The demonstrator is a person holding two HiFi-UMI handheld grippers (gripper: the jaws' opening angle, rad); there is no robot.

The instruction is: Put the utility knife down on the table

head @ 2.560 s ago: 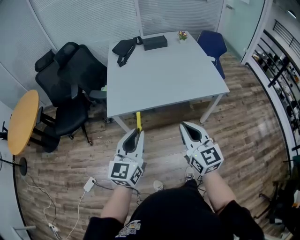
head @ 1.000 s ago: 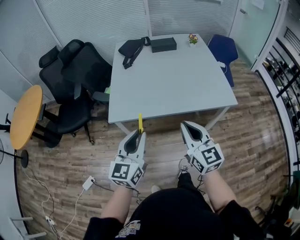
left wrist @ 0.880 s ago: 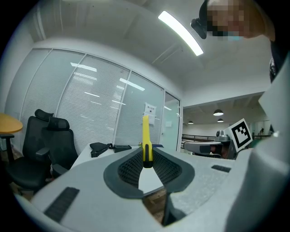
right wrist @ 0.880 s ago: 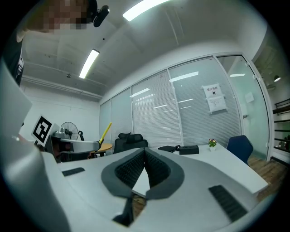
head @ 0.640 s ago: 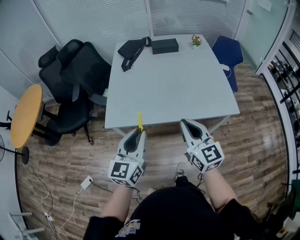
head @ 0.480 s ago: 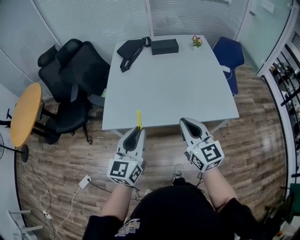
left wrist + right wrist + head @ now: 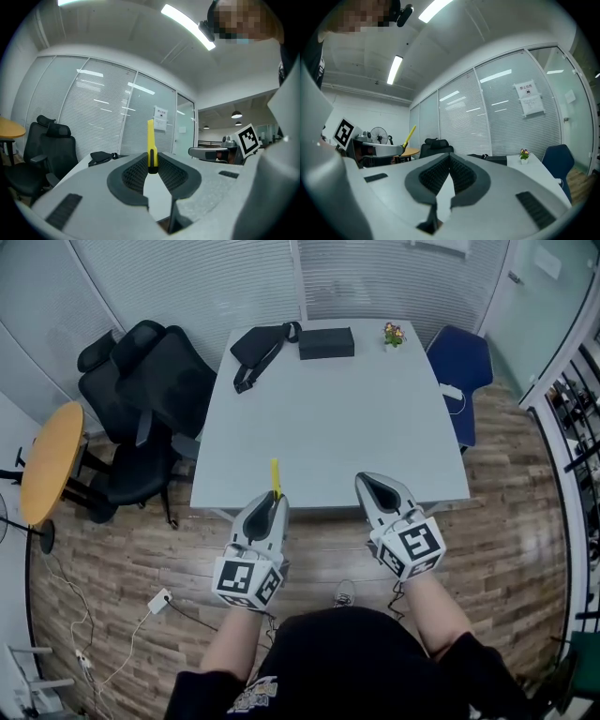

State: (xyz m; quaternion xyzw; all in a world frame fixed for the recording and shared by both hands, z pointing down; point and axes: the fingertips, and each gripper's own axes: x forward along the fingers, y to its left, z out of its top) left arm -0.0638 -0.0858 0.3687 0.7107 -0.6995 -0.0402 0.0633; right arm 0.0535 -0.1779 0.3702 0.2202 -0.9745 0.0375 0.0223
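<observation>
The grey table [image 7: 356, 418] fills the middle of the head view, with wide bare top for a set-down. A black bag [image 7: 255, 345], a black box [image 7: 326, 342] and a small flower pot [image 7: 392, 334] sit along its far edge, toward 12 o'clock and well apart from the near edge.

The left gripper [image 7: 273, 505] hangs at about 6 o'clock of the table's near edge, clenched on the utility knife. The right gripper [image 7: 370, 482], at its 3 o'clock, has its jaws closed tip to tip with nothing between them.

The utility knife [image 7: 276, 476] is a slim yellow bar, pinched by its lower end. It juts out past the pads toward 12 o'clock, its tip over the table's near edge. In the left gripper view it stands upright between the ribbed pads [image 7: 134, 172].

It is likely light and stiff, with a smooth plastic shell that could slip or swing in a narrow pinch. A hold on the flat sides of the body suits it best. No exposed blade can be made out.
</observation>
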